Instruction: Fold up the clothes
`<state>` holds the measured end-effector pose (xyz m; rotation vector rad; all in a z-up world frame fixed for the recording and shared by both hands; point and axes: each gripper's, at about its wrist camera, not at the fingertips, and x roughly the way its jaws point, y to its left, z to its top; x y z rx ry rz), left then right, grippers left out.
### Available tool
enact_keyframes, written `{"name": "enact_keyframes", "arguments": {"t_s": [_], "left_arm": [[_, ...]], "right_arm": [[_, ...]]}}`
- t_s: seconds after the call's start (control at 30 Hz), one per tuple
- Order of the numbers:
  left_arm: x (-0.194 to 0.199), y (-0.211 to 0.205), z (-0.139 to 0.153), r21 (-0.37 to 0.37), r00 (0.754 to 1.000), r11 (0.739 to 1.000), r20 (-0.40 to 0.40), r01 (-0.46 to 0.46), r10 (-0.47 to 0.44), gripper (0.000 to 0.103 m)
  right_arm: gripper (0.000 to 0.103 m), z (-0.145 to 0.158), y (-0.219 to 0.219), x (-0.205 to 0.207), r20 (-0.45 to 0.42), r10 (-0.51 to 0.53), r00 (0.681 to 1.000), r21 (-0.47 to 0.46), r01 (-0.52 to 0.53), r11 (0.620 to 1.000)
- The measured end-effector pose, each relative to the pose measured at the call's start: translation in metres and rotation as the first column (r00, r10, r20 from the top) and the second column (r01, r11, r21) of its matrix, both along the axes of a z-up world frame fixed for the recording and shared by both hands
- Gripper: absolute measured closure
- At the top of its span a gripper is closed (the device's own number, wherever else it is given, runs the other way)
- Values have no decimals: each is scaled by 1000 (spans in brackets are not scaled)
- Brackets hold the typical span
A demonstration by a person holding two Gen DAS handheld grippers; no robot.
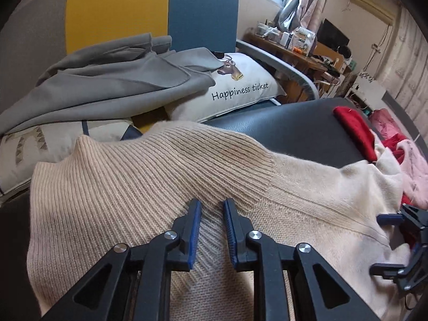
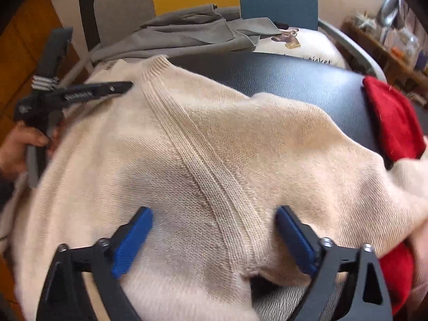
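Observation:
A beige knit sweater (image 1: 149, 176) lies spread over a dark padded seat (image 1: 281, 123). My left gripper (image 1: 212, 204) points down onto its ribbed part, with the blue pads close together and a fold of knit pinched between them. In the right wrist view this gripper (image 2: 128, 85) lies at the sweater's (image 2: 267, 139) far left edge near the collar, with a hand (image 2: 16, 149) on its handle. My right gripper (image 2: 214, 211) hangs wide open just over the sweater, its pads on either side of a ribbed seam band and gripping nothing. It also shows at the right edge as the right gripper (image 1: 379, 243).
A red garment (image 2: 390, 123) lies at the sweater's right, with pink clothes (image 1: 417, 168) beyond. A grey coat (image 1: 107, 80) and a printed pillow (image 1: 240, 88) lie behind, against the yellow and blue backrest (image 1: 160, 8). A cluttered desk (image 1: 294, 45) stands at the far right.

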<state>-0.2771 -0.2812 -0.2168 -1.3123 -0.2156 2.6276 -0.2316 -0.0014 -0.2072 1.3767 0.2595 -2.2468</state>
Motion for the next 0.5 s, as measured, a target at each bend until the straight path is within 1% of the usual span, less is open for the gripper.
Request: {"name": "enact_keyframes", "arguments": {"t_s": [0.07, 0.13, 0.2, 0.23, 0.3, 0.37, 0.47, 0.5], "left_arm": [[-2, -5, 1, 31, 1000, 999, 8, 13, -13, 84], [1, -8, 7, 28, 1000, 1000, 10, 4, -4, 84], [14, -14, 21, 28, 1000, 999, -8, -23, 24, 84], [27, -22, 30, 56, 999, 998, -23, -40, 41, 84], [63, -40, 50, 116, 995, 990, -55, -78, 84, 84], [112, -59, 67, 152, 987, 981, -81, -122, 135, 84], [186, -89, 91, 208, 970, 960, -117, -185, 212, 84], [212, -96, 94, 227, 966, 952, -106, -205, 234, 84]], "right_arm": [[0, -2, -3, -4, -7, -9, 1000, 11, 10, 1000], [0, -1, -4, -5, -7, -11, 1000, 18, 11, 1000], [0, 0, -5, -6, -6, -2, 1000, 27, 2, 1000], [0, 1, -6, -6, -6, 2, 1000, 31, -2, 1000], [1, 9, -7, 1, -23, -2, 1000, 26, 3, 1000], [1, 30, -2, 20, -73, 11, 997, -49, -15, 999], [1, 54, 0, 53, -99, 78, 992, -145, -92, 985], [1, 57, -2, 68, -96, 111, 989, -155, -125, 980]]}}
